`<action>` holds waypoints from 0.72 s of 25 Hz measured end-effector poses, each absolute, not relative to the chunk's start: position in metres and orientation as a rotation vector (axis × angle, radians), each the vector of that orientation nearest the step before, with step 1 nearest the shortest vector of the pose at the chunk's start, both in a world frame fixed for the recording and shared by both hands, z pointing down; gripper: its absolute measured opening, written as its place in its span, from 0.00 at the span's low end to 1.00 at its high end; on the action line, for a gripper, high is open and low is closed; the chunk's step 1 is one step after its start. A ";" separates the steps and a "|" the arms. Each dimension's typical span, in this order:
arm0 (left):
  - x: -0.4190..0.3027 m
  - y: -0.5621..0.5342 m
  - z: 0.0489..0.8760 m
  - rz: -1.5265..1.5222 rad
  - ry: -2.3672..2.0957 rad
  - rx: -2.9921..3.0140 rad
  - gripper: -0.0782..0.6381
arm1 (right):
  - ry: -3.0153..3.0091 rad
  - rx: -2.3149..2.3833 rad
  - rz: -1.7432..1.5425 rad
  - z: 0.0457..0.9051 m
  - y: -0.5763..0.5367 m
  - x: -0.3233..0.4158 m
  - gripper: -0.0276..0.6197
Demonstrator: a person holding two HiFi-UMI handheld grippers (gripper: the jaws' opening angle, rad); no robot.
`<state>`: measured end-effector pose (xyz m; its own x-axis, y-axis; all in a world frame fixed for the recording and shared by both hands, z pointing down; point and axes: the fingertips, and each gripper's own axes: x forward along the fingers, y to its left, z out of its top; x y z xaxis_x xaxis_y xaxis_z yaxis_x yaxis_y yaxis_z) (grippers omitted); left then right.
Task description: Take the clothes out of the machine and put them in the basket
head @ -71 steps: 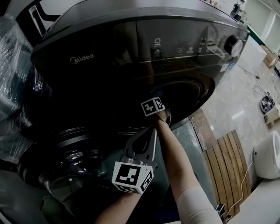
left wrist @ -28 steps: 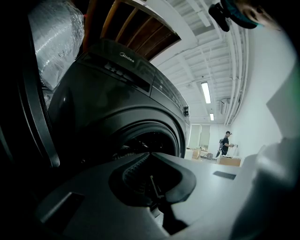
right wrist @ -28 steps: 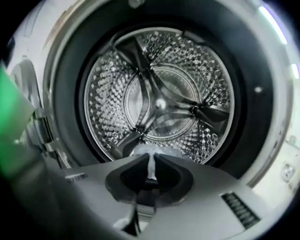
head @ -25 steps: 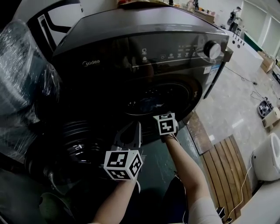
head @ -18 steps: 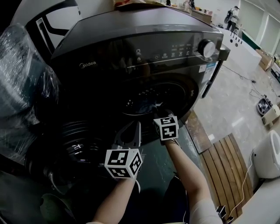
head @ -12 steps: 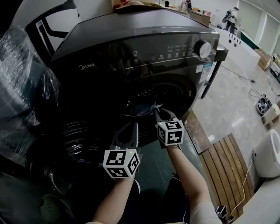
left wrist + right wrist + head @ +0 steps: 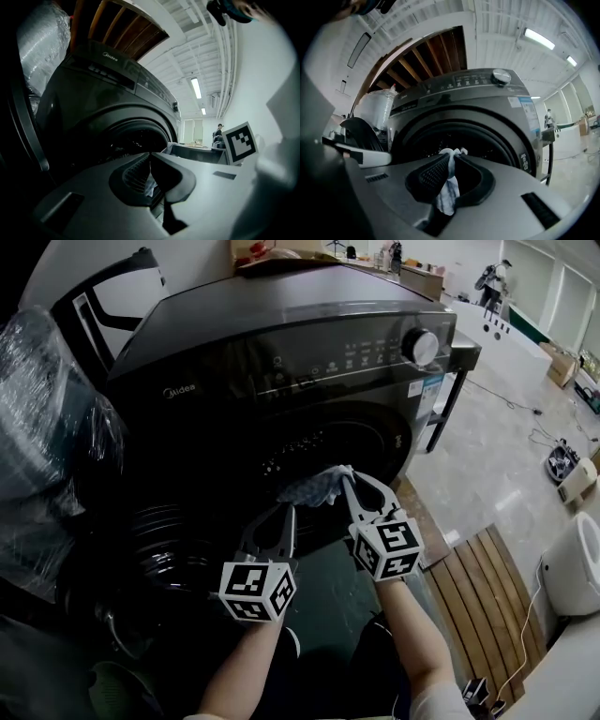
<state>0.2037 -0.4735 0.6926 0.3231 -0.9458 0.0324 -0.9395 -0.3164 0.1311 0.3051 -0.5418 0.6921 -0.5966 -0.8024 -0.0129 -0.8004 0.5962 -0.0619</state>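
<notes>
1. The step in hand was the pull-out. The right gripper (image 7: 343,476) had its jaws nipped together on a pale blue-white cloth (image 7: 314,487). It pinched the cloth near the top, and the rest hung down between the jaws in the right gripper view
2. The cloth was at the mouth of the washing machine (image 7: 281,343), just in front of the lower edge of the drum opening (image 7: 328,442). Its free end trailed back towards the dark drum, and whether it was quite clear of the rim could not be told
3. The left gripper (image 7: 284,514) was held just beside the right one, near the lower left edge of the opening and above the open door (image 7: 159,554). Its jaws met at the tips and no garment showed gripped in them. A pale patch showed in the gap behind the tips in the left gripper view, but what it was could not be told
4. By my judgement the task was only part done: one cloth was coming out and none had reached the basket. The drum was too dark to show whether more clothes lay inside
5. The next move called for drawing the cloth fully clear of the rim and the door, with the grip kept firm. No basket could be made out for certain in any view, so it had to be found first, and the jaws opened only once the cloth hung over it
</notes>
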 end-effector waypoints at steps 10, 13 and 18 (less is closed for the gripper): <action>0.207 -0.462 0.668 -0.114 -1.840 2.578 0.14 | 2.660 -1.334 -0.030 0.648 -0.504 0.340 0.09; 0.209 -0.459 0.666 -0.127 -1.838 2.591 0.14 | 2.670 -1.318 -0.023 0.646 -0.499 0.341 0.09; 0.212 -0.458 0.661 -0.152 -1.835 2.606 0.14 | 2.684 -1.314 -0.019 0.647 -0.493 0.338 0.09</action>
